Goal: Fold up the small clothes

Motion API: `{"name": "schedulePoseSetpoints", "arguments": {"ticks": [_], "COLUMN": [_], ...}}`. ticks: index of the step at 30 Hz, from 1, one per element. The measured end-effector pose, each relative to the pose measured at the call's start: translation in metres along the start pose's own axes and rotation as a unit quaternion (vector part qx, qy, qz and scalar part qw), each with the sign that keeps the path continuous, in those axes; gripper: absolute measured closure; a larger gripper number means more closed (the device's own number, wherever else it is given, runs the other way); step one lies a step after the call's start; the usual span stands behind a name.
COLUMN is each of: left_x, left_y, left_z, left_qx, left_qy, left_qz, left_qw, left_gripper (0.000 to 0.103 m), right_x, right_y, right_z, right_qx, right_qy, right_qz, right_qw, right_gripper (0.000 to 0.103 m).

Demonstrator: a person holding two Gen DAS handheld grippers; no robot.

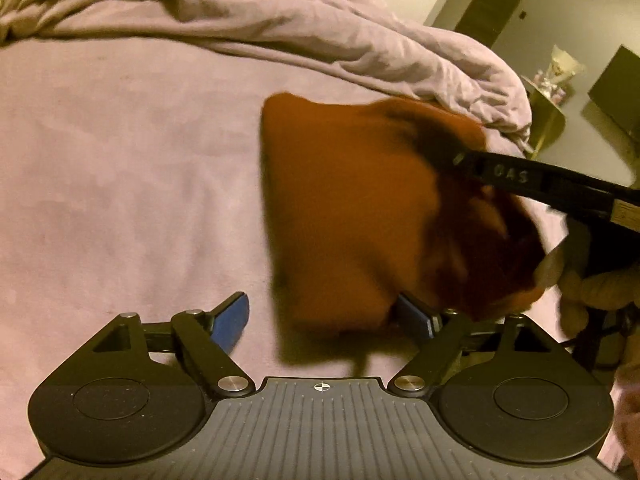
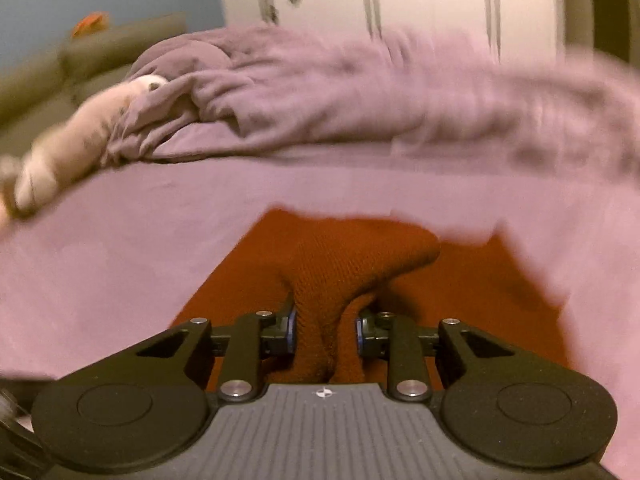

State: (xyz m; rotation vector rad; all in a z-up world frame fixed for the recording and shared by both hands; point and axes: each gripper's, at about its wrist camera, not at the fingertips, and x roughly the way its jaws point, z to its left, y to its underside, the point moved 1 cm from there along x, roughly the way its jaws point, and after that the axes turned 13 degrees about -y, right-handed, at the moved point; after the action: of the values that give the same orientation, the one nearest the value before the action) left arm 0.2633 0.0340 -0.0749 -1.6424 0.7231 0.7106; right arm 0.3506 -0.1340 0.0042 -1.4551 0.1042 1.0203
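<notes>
Mauve bedsheet (image 1: 120,168), rust knit garment (image 2: 332,280) clamped in right tool (image 2: 326,330), left tool (image 1: 328,320) apart, beside it

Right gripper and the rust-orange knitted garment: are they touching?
Touching. The right wrist view shows the right gripper with both fingers pressed against a bunched ridge of the rust-orange knitted garment, which runs up between them off the lilac bedsheet.

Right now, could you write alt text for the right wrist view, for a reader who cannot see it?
The right tongs pinch a raised fold of a rust-orange knitted garment lying on a lilac bedsheet. Behind, blurred, a rumpled lilac duvet.
</notes>
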Motion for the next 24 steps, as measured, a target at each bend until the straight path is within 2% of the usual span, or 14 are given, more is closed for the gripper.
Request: {"name": "schedulePoseSetpoints", "arguments": {"ticks": [2,5,8,11,16,19,20,21,24], "left_x": [0.004,0.012,0.021,0.023,0.026,0.026,0.026,0.025,0.024], "left_y": [0.001,0.002,0.003,0.004,0.003,0.004,0.004,0.005,0.005], "left_z": [-0.004,-0.014,-0.026,-0.034,-0.035,-0.037,-0.038,-0.038,-0.034], "left_qx": [0.006,-0.001,0.011,0.023,0.007,0.007,0.009,0.013,0.009], "left_qy": [-0.01,0.007,-0.001,-0.015,-0.022,-0.028,-0.03,-0.033,-0.034], "left_qz": [0.006,0.021,0.025,0.021,0.024,0.022,0.021,0.02,0.021], "left_qw": [0.9999,0.9998,0.9996,0.9994,0.9994,0.9993,0.9993,0.9992,0.9992], "left_gripper": [0.016,0.016,0.016,0.015,0.014,0.011,0.011,0.011,0.011], "right_x": [-0.011,-0.014,-0.007,-0.008,-0.014,-0.005,-0.003,-0.002,-0.025], "right_y": [-0.002,0.005,0.015,0.021,0.028,0.038,0.042,0.045,0.042], "right_z": [0.012,0.009,-0.009,-0.025,-0.039,-0.052,-0.056,-0.058,-0.062], "right_qx": [-0.075,-0.125,-0.121,-0.103,-0.114,-0.12,-0.126,-0.13,-0.083], "right_qy": [0.049,0.099,0.119,0.134,0.165,0.171,0.177,0.182,0.183], "right_qz": [-0.022,-0.015,0.008,0.012,0.009,0.031,0.035,0.034,0.008], "right_qw": [0.996,0.987,0.985,0.985,0.98,0.977,0.976,0.974,0.98], "right_gripper": [0.081,0.083,0.083,0.084,0.084,0.083,0.08,0.073,0.057]}}
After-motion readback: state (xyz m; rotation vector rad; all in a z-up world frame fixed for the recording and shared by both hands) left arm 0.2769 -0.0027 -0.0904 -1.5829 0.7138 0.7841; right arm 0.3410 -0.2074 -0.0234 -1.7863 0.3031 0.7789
